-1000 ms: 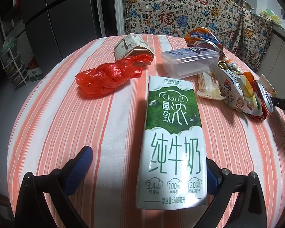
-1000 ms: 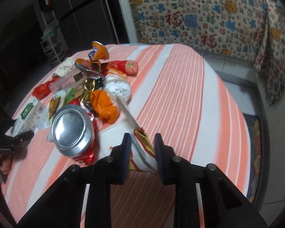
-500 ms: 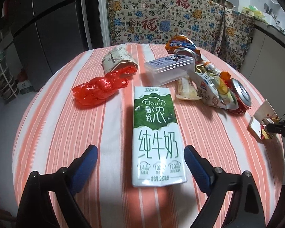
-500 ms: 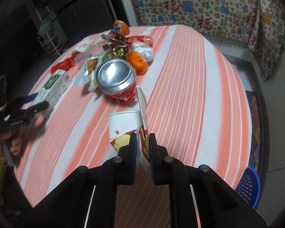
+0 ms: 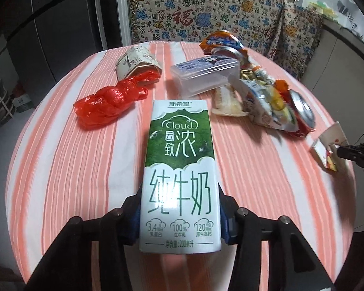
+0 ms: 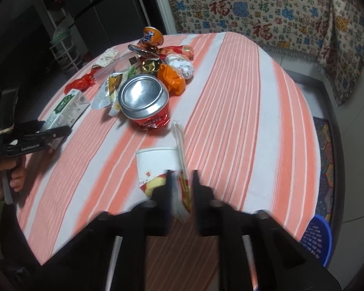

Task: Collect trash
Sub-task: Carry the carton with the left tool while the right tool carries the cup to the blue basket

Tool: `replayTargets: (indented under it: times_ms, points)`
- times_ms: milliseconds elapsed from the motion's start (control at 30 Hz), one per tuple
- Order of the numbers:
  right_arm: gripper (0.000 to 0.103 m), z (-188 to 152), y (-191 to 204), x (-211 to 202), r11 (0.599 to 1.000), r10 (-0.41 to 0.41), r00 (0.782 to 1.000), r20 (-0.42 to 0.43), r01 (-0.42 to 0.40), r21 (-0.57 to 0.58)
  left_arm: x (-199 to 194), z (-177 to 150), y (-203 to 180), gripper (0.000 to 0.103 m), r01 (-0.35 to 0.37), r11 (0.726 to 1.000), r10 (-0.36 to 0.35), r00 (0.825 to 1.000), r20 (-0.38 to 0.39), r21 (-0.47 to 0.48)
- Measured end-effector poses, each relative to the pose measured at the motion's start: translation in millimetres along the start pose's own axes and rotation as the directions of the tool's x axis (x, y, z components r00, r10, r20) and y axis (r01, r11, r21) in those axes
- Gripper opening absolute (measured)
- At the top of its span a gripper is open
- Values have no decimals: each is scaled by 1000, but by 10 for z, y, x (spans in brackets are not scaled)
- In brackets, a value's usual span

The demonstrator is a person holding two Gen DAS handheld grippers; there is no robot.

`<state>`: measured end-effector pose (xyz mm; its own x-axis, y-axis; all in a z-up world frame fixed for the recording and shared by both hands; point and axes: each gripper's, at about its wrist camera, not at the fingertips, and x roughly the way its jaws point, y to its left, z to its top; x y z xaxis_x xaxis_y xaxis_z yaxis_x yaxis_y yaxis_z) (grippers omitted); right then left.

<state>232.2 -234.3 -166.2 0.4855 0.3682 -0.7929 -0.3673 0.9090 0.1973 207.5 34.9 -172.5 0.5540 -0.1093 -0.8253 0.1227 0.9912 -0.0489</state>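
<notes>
A green-and-white milk carton (image 5: pixel 179 169) lies flat on the striped round table (image 5: pixel 60 169). My left gripper (image 5: pixel 179 218) straddles its near end, jaws closing, and the blue pads touch both sides. From the right wrist view the carton (image 6: pixel 68 108) and the left gripper (image 6: pixel 55 131) show at the far left, held by a hand. My right gripper (image 6: pixel 181 181) is shut on the flap of a flattened white paper cup (image 6: pixel 157 160) near the table's edge. The left wrist view has this cup (image 5: pixel 327 145) and the right gripper (image 5: pixel 344 151) at its right border.
A trash pile sits mid-table: a crushed can (image 6: pixel 144 99), wrappers, an orange bag (image 6: pixel 172 80), a clear plastic box (image 5: pixel 203 75), a red plastic bag (image 5: pixel 106 101) and a folded paper box (image 5: pixel 136 63). A blue basket (image 6: pixel 315 237) stands on the floor.
The left jaws have gone from wide open to closed against the milk carton's sides. The right gripper has dragged the paper cup away from the pile toward the table edge.
</notes>
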Motion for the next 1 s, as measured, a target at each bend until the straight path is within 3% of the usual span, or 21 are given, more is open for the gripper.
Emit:
replayTargets:
  times_ms: [300, 500, 633, 733, 867, 1000]
  points:
    - [9, 17, 128, -287, 999, 33, 997, 72, -32, -19, -430, -212, -457, 49, 118, 993, -119, 990, 76, 11]
    - [9, -58, -90, -514, 999, 5, 994, 108, -10, 43, -517, -200, -1077, 49, 196, 975, -203, 977, 64, 103]
    - [9, -165, -451, -785, 992, -75, 989, 126, 62, 106, -498, -134, -1653, 49, 276, 944, -288, 957, 43, 181]
    - [9, -286, -806, -935, 976, -176, 979, 106, 159, 149, -439, -87, -2106, 49, 334, 914, -348, 937, 19, 231]
    - [9, -528, -1352, -1028, 929, -310, 949, 56, 289, 233, -289, -22, -2706, 49, 391, 878, -401, 916, -24, 276]
    - [9, -806, -1831, -1079, 876, -370, 929, 0, 349, 333, -98, 9, -3250, 49, 444, 847, -440, 894, -85, 293]
